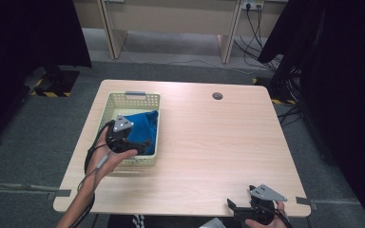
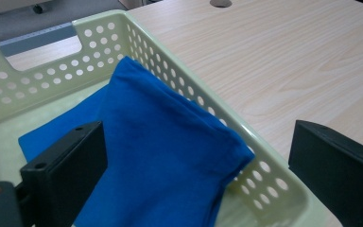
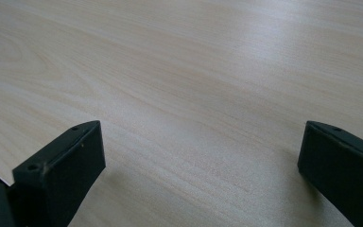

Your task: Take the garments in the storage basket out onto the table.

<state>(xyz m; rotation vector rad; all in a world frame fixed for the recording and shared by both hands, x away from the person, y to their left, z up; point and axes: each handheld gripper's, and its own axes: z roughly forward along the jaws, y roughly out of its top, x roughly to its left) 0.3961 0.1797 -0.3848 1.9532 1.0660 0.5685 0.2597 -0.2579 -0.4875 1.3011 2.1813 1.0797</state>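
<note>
A folded blue cloth (image 1: 141, 124) lies in a pale yellow-green perforated basket (image 1: 134, 99) at the table's left. In the left gripper view the blue cloth (image 2: 160, 142) leans against the basket's right wall (image 2: 203, 101). My left gripper (image 1: 140, 142) hovers over the basket's near end, open, its jaws wide apart above the cloth and holding nothing. My right gripper (image 1: 235, 208) rests low at the table's near right edge, open, with only bare wood (image 3: 194, 94) between its jaws.
The light wood table (image 1: 218, 142) has a round cable hole (image 1: 217, 96) at the back. Dark curtains stand left and right, cables run on the grey floor behind. The basket has a grey handle (image 1: 135, 94) at its far end.
</note>
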